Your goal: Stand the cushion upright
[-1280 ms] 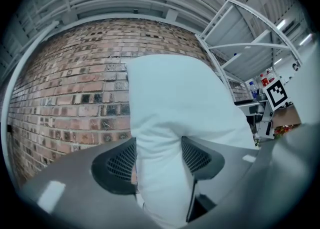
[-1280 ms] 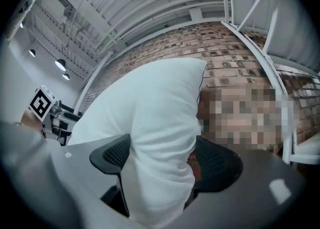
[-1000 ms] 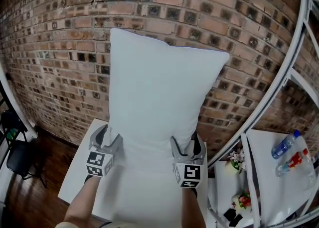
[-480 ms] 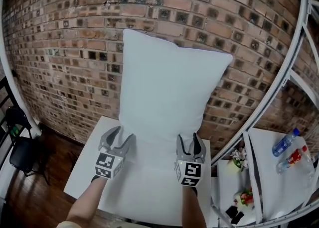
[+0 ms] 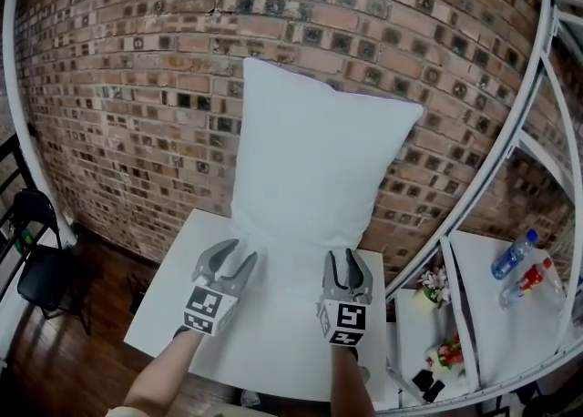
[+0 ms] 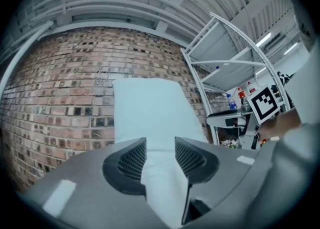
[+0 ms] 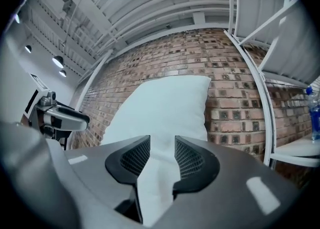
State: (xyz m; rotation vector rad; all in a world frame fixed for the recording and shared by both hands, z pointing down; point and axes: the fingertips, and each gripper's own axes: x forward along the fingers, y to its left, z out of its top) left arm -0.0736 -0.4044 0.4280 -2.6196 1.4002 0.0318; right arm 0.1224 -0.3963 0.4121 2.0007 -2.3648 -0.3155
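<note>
Cushion [image 5: 314,165] stood upright at table's [image 5: 273,351] far edge, left gripper [image 5: 235,253] and right gripper [image 5: 345,259] held just before it, jaws just narrowed, apart, empty

Head view steeply down; both gripper views level, toward cushion [image 5: 314,169]

Layout of the scene, head view. The cushion [image 5: 314,165] stands upright on the far part of the table [image 5: 273,351], with the brick wall [image 5: 127,87] directly behind it. A chair [image 5: 36,269] stands on the floor [image 5: 91,351] to the left of the table, near the wall. A rack [image 5: 496,188] rises to the right of the table. Two bottles [image 5: 510,254] sit side by side on its shelf [image 5: 483,333]. Flowers [image 5: 435,286] lie lower down, between table and shelf.
</note>
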